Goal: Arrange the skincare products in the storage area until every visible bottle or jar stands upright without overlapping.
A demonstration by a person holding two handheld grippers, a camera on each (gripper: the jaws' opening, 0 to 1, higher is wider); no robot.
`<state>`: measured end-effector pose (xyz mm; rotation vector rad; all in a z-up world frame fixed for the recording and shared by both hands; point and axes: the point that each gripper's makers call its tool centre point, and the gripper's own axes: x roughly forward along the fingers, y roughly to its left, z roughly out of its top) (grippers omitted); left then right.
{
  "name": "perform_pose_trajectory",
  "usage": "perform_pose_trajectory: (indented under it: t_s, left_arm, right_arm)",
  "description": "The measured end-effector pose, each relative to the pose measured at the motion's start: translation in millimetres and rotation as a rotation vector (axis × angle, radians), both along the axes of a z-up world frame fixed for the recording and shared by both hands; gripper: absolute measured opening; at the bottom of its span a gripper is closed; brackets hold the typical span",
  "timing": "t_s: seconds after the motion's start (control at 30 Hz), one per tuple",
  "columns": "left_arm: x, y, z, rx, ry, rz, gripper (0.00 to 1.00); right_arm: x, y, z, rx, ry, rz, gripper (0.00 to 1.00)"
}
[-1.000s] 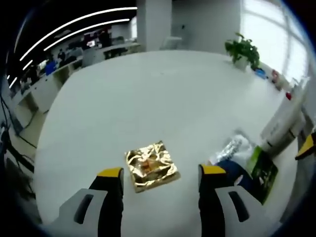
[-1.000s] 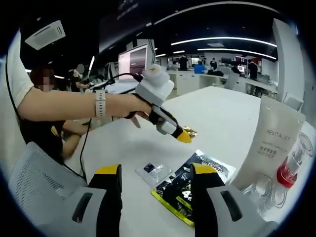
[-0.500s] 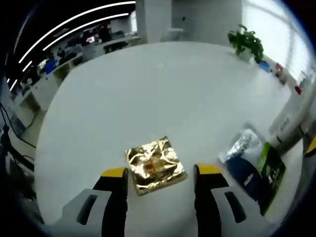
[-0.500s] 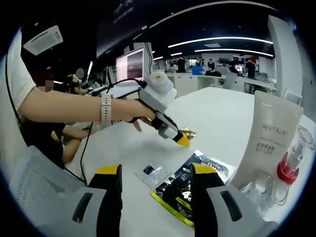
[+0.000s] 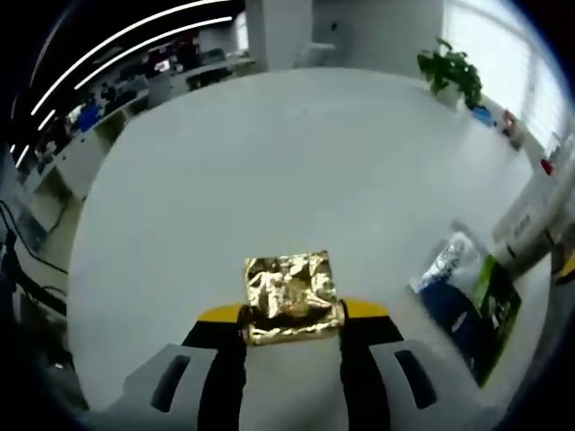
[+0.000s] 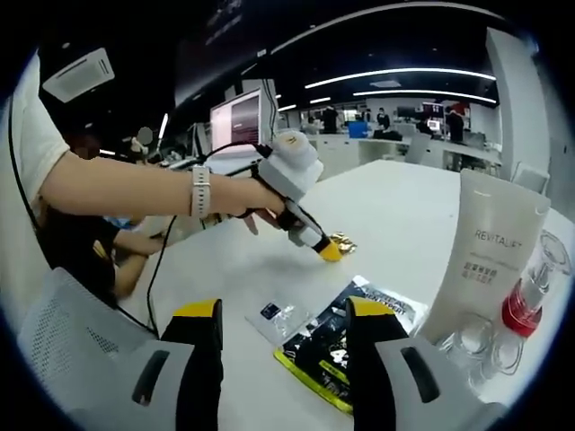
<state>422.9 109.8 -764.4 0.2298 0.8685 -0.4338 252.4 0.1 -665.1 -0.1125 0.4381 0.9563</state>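
While the left tool [image 5: 291, 314] straddles the gold foil sachet [image 5: 289, 289], we see its jaws drawn in against the sachet's near corners, so we judge it gripping or just about to. The sachet lies flat on the white surface [image 5: 269, 162], dead ahead of the left tool, far edge pointing toward the surface's far edge. Open room lies all around it there. Our right tool [image 6: 280, 346] hangs open above the surface, holding nothing, with a dark-and-green sachet [image 6: 337, 346] and a small clear sachet [image 6: 278, 316] just ahead of it. The white tube [image 6: 485, 256] stands upright toward the right, beside a red-capped bottle [image 6: 521, 310]. We judge the left tool nearer the gold sachet.
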Motion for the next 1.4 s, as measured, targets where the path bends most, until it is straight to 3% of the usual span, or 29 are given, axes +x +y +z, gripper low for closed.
perform_pose_trajectory:
  t_s: [0.37, 0.7, 1.0, 1.13, 1.33, 1.4]
  left_arm:
    - [-2.5, 1.0, 1.6, 0.007, 0.025, -0.069, 0.34]
    - [-29.3, -10.7, 9.0, 0.042, 0.061, -0.21, 0.33]
    - [-39.2, -15.5, 10.6, 0.111, 0.09, -0.396, 0.33]
    - [-49.4, -22.2, 9.8, 0.155, 0.117, -0.492, 0.33]
    - [-67.1, -39.8, 11.6, 0.17, 0.132, -0.621, 0.33]
    - [-74.1, -40.5, 9.8, 0.189, 0.165, -0.657, 0.33]
  right_arm:
    - [2.1, -2.3, 2.1, 0.001, -0.006, -0.011, 0.55]
    - [1.0, -2.0, 1.7, -0.002, -0.005, -0.009, 0.55]
    - [1.7, -2.5, 2.0, -0.002, -0.006, -0.013, 0.55]
    - [1.7, -2.2, 2.1, -0.004, -0.007, -0.013, 0.56]
    - [1.8, -2.2, 2.6, -0.004, -0.009, -0.015, 0.56]
    - [1.3, -1.8, 2.6, -0.003, -0.008, -0.014, 0.56]
